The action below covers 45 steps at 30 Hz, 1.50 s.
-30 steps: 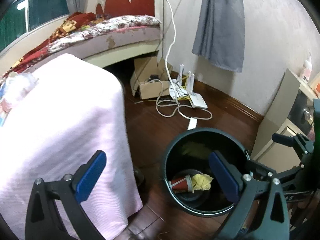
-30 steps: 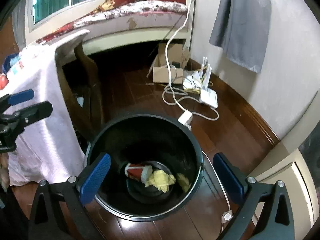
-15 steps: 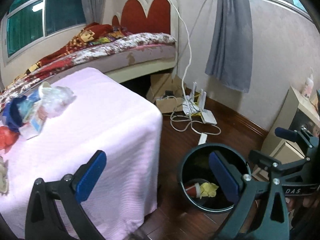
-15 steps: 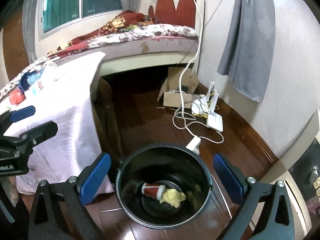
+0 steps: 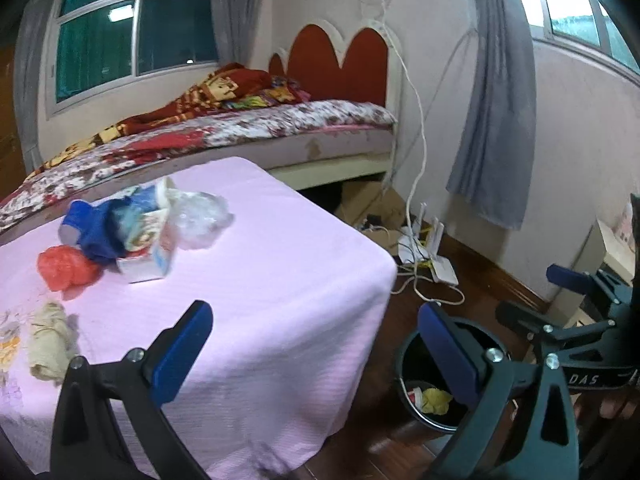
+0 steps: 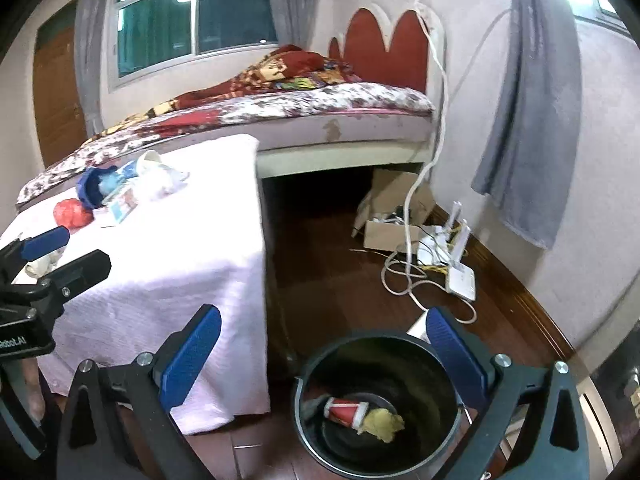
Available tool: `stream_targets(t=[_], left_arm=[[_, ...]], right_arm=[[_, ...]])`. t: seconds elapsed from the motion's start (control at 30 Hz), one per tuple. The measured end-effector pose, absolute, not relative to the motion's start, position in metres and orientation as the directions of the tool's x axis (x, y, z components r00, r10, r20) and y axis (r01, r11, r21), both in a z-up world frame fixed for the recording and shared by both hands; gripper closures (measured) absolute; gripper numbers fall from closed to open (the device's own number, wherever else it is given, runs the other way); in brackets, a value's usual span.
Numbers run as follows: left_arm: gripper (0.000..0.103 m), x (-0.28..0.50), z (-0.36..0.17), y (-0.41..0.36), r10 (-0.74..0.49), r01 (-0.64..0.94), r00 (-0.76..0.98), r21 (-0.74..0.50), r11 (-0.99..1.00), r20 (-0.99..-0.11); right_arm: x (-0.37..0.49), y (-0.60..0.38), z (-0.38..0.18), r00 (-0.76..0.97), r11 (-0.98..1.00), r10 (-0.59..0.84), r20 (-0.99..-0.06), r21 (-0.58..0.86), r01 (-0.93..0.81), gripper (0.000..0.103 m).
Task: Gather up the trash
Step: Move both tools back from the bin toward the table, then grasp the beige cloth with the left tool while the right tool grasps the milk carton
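Trash on the table [image 5: 280, 280], which is draped in a pink cloth. Main heap sits toward the far left corner: a blue crumpled bag [image 5: 94, 228], a small printed carton [image 5: 150, 256] leaning against it, clear crinkled plastic [image 5: 202, 220] just beside on the right. Red plastic wad [image 5: 66, 268] touching the heap's near-left side. A beige crumpled rag [image 5: 48, 340] lies apart, at the near left edge.

Black bin [image 6: 376, 404] stands on the wood floor off the table's near right corner. Inside it: a red-and-white paper cup [image 6: 346, 412] on its side, touching a yellow crumpled wad [image 6: 382, 424].

My left gripper [image 5: 316, 352] is raised above the table's near edge, fingers spread wide, nothing between them; left pad over the cloth, right pad over the bin. My right gripper [image 6: 320, 356] hangs above the bin, tilted down toward it, jaws also wide apart and empty.
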State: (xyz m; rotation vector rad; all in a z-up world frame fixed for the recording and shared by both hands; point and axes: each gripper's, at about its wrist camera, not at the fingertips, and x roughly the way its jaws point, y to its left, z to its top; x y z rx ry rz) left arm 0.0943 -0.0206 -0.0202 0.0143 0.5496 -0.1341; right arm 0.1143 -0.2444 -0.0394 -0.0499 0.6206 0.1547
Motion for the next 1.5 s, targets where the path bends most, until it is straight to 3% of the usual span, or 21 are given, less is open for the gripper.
stream_targets(t=[0.37,0.53,0.67,0.9,1.17,1.33,1.5], left_arm=[[0.000,0.082,-0.013,0.037,-0.016,0.012,0.866,-0.012,1.000,-0.500],[0.001,0.076,-0.013,0.072,0.087,-0.096,0.862,0.007,0.995,-0.500],[0.006,0.070,-0.020,0.107,0.163,-0.186,0.842,0.008,0.983,-0.515],[0.012,0.067,-0.037,0.164,0.272,-0.330,0.791,-0.009,0.944,-0.549],[0.015,0.094,-0.058,0.200,0.281,-0.380,0.747,-0.040,0.924,-0.602],[0.029,0.112,-0.072,0.205,0.242,-0.355,0.730,-0.053,0.933,-0.639],[0.064,0.122,-0.080,0.209,0.212,-0.316,0.729,-0.046,0.948,-0.652]], right_arm=[[0.127,-0.184,-0.023,0.809,0.964,0.226,-0.543,0.006,-0.265,0.000],[0.135,-0.152,-0.019,0.807,0.948,0.270,-0.526,0.001,-0.317,0.000],[0.142,-0.121,-0.020,0.798,0.934,0.308,-0.518,0.004,-0.358,0.000],[0.158,-0.078,-0.026,0.765,0.921,0.334,-0.551,0.017,-0.390,0.000],[0.183,-0.036,-0.042,0.720,0.905,0.354,-0.597,0.025,-0.425,0.000],[0.198,-0.012,-0.052,0.692,0.894,0.371,-0.619,0.036,-0.448,0.000],[0.216,0.010,-0.057,0.658,0.874,0.418,-0.627,0.081,-0.479,0.000]])
